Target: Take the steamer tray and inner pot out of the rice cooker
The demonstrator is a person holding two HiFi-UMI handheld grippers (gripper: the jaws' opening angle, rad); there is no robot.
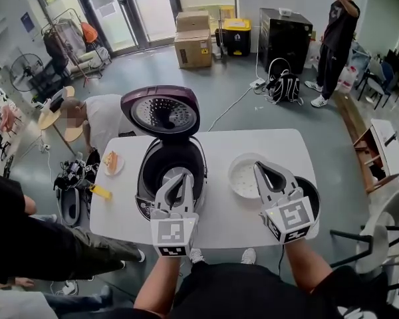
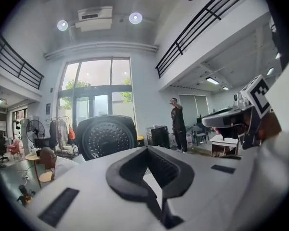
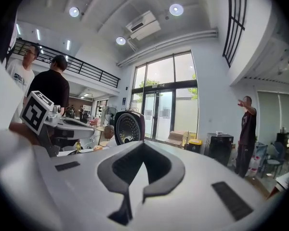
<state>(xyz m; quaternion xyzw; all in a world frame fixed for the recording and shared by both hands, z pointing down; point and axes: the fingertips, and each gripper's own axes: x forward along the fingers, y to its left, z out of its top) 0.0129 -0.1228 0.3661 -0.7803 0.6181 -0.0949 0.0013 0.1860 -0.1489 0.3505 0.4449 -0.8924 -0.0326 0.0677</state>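
Overhead, the head view shows the open rice cooker (image 1: 169, 155) on the white table (image 1: 266, 145), with the steamer tray (image 1: 243, 177) just right of it and the inner pot (image 1: 314, 193) partly behind the right gripper (image 1: 261, 168). In the left gripper view, the left gripper (image 2: 147, 149) has its jaws together on nothing. The right gripper view shows that tool's jaws likewise pressed together and empty.

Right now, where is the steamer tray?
In the head view, the steamer tray lies on the white table, right of the open rice cooker, partly behind the tip of the right gripper.
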